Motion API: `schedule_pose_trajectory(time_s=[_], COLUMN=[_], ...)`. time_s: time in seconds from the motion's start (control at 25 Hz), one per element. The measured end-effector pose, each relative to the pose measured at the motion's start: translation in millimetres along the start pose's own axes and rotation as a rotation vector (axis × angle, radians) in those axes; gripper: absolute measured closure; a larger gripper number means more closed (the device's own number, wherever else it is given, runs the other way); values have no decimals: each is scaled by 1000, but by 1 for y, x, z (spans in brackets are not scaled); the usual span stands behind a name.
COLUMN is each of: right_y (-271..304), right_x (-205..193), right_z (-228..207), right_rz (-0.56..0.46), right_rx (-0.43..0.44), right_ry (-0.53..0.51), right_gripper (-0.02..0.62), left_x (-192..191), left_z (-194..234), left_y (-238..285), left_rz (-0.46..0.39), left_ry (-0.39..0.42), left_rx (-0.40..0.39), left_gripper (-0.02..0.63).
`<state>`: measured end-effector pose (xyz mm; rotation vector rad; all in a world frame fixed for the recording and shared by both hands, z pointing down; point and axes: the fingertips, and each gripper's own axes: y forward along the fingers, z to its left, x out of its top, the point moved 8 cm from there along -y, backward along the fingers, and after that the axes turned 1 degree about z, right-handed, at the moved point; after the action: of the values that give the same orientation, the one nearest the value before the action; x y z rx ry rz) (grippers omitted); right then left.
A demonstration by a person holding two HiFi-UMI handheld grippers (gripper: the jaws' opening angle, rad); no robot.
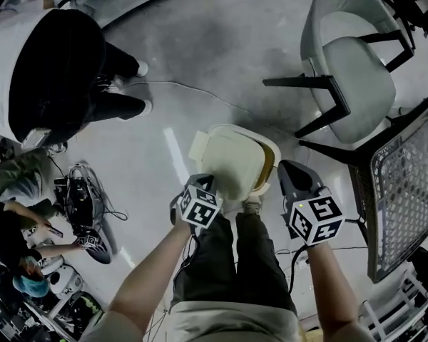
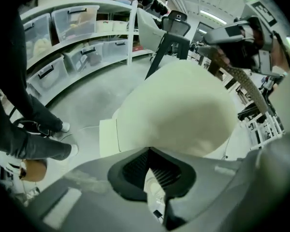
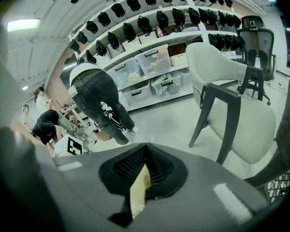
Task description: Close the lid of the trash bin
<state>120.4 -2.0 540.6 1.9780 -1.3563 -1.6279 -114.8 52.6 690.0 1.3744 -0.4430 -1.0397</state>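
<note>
A cream trash bin (image 1: 269, 148) stands on the floor right in front of my feet. Its domed lid (image 1: 234, 161) lies low over the bin, with a dark yellowish slit (image 1: 270, 167) still showing along the right rim. My left gripper (image 1: 204, 182) is shut and empty at the lid's near left edge. In the left gripper view the lid (image 2: 183, 105) fills the picture just beyond the closed jaw tips of the left gripper (image 2: 149, 151). My right gripper (image 1: 292, 171) hovers beside the bin's right side, shut with nothing held; the right gripper (image 3: 146, 146) points past the bin.
A pale armchair (image 1: 349, 70) stands at the back right and a mesh office chair (image 1: 406, 184) close on the right. A person in black (image 1: 57, 70) stands at the left. A cable (image 1: 192, 91) runs over the floor, and gear (image 1: 78, 198) lies at the left.
</note>
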Motion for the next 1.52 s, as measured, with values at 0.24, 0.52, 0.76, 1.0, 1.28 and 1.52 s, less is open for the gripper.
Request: schedule_pose_trajectory(time_s=[0.24, 0.52, 0.76, 1.0, 1.28, 1.52], right_y=[15, 16, 2, 0, 4, 8], right_x=[-35, -49, -39, -45, -62, -69], right_z=[-9, -17, -8, -6, -8, -10], right_rz=[23, 39, 8, 28, 68, 85], right_rx=[-3, -11, 8, -2, -10, -13], right_ry=[22, 51, 65, 71, 101, 126], right_gripper=[592, 592, 592, 592, 592, 592], left_x=[-11, -14, -7, -5, -3, 0], left_z=[-9, -9, -16, -19, -21, -21], left_y=[49, 67, 73, 73, 70, 75], left_rz=[7, 18, 114, 213, 192, 256], left_ry=[25, -61, 31, 128, 245, 284], left_rx=[-23, -2, 56, 104, 123, 119], left_gripper=[604, 601, 601, 603, 603, 601])
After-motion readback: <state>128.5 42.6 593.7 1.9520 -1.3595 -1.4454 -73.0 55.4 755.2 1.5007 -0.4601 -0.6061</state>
